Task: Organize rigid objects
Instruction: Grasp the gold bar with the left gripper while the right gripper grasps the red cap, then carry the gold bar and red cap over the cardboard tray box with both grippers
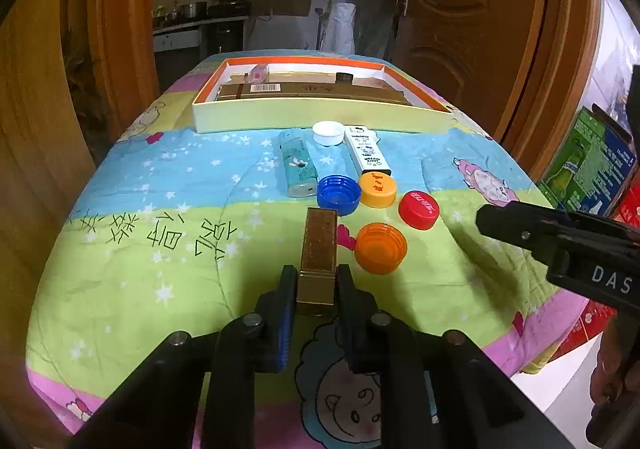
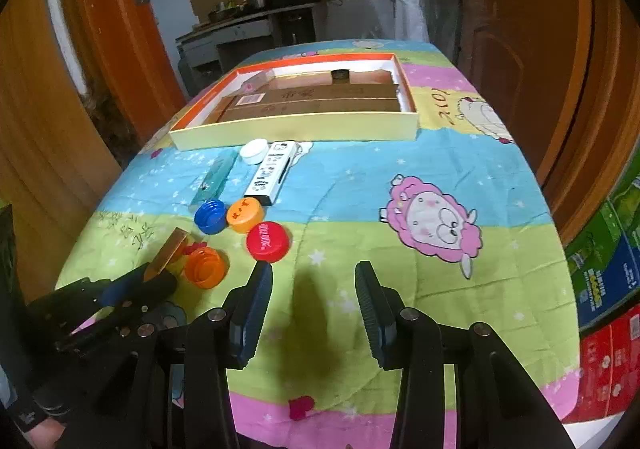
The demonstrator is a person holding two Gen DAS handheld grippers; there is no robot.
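Gold lighter (image 1: 318, 249) being clenched near its base by the left gripper (image 1: 316, 281).

It is lying on the quilt (image 1: 120, 289), orange cap (image 1: 380, 248) just beside it; the right gripper (image 2: 314, 277) is hovering released over bare quilt, well short of the tray (image 1: 320, 117).

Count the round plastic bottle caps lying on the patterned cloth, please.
5: a white cap by the shallow box, a blue cap, a yellow-orange cap, a red cap, and an orange cap nearest. None seems hidden.
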